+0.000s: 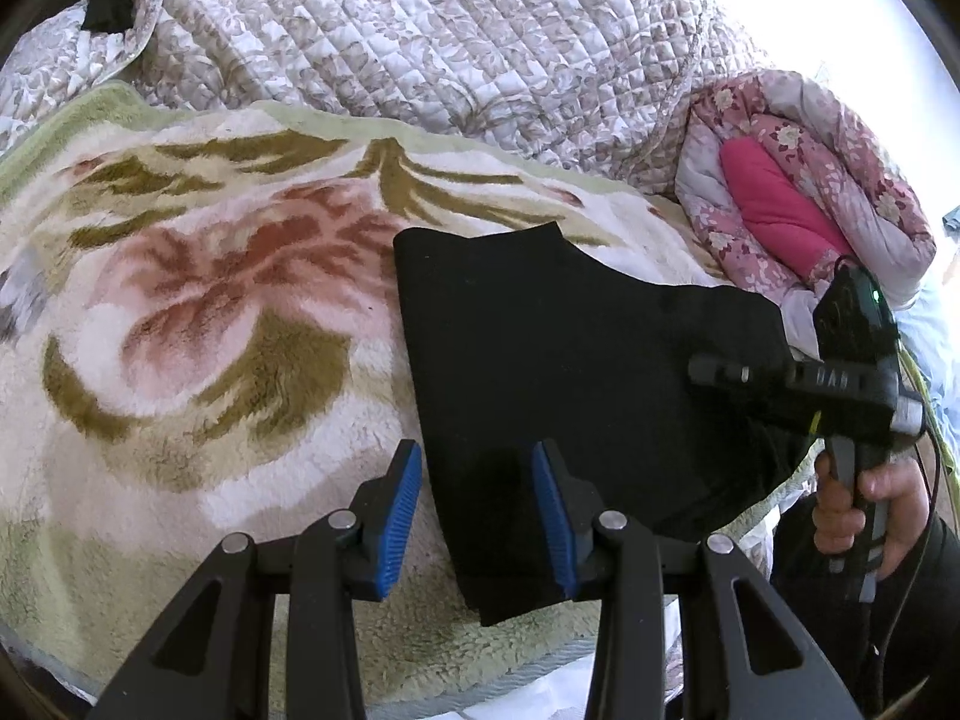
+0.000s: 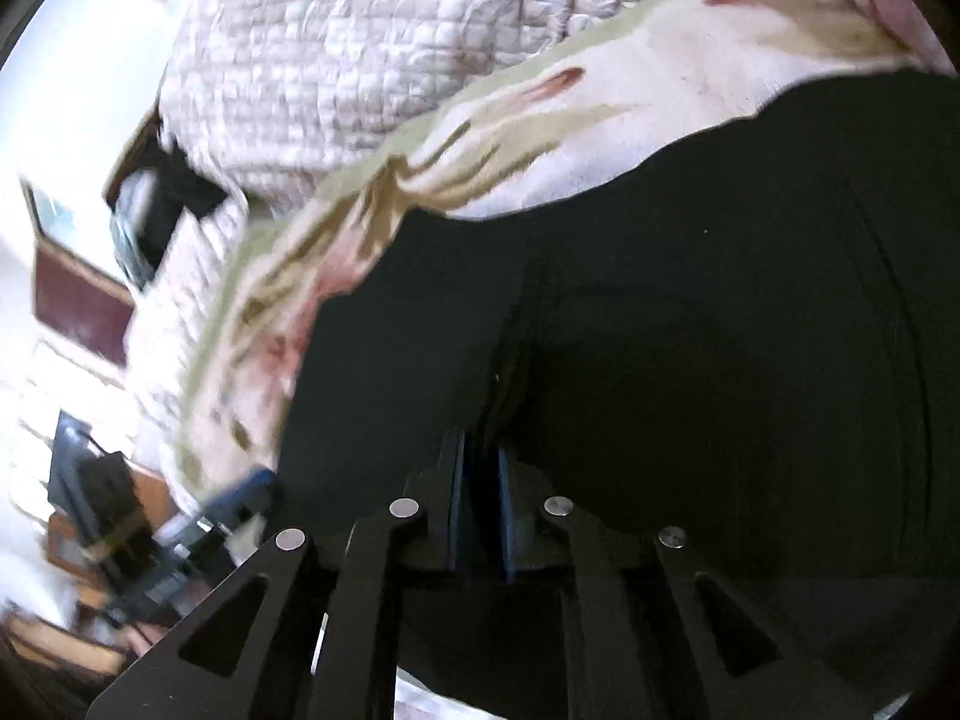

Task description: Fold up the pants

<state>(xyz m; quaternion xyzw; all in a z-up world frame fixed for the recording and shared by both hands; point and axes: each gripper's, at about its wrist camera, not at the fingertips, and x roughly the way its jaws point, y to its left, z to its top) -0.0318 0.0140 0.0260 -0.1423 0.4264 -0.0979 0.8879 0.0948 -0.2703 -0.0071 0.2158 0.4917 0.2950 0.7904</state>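
Black pants [image 1: 558, 360] lie folded on a fluffy floral blanket [image 1: 198, 330]. My left gripper [image 1: 480, 516] is open, its blue pads [image 1: 399, 516] straddling the pants' near left edge just above the cloth. My right gripper [image 1: 720, 373] reaches in from the right, over the pants' right edge. In the right wrist view the right gripper [image 2: 480, 510] is shut on a fold of the black pants [image 2: 690, 330], which fill most of that view. The left gripper [image 2: 252, 486] shows blurred at the lower left there.
A quilted beige bedspread [image 1: 450, 42] is heaped behind the blanket. A rolled pink floral quilt [image 1: 798, 198] lies at the right. The blanket's near edge [image 1: 510, 660] drops off the bed. Furniture [image 2: 78, 300] stands beyond the bed.
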